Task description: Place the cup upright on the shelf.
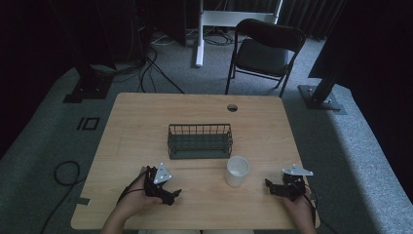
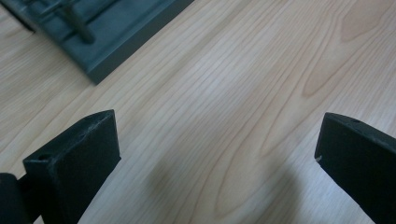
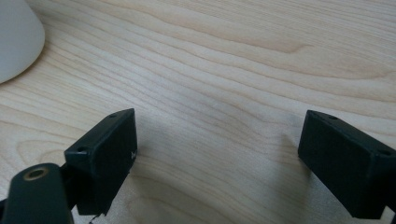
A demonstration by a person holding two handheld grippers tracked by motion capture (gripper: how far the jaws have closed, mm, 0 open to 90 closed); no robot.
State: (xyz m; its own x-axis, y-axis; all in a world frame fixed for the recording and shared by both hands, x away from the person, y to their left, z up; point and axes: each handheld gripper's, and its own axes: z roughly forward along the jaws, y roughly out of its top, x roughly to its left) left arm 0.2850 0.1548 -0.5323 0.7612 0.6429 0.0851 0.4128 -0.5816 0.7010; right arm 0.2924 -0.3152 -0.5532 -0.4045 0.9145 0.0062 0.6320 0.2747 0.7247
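Note:
A white cup (image 1: 237, 171) stands upright on the wooden table (image 1: 146, 126), just in front of the right end of a dark wire basket (image 1: 199, 141). My left gripper (image 1: 171, 195) rests low over the table at the front left, open, with only bare wood between its jaws (image 2: 219, 154). A corner of the basket (image 2: 107, 32) lies ahead of it to the left. My right gripper (image 1: 271, 187) sits at the front right, open too, its jaws wide over bare wood (image 3: 219, 149). The cup's side (image 3: 16, 37) shows at the upper left there.
The basket looks empty. A cable hole (image 1: 232, 107) is near the table's far edge. A black folding chair (image 1: 265, 51) stands behind the table, with cables (image 1: 151, 68) on the grey carpet and dark stands at both sides.

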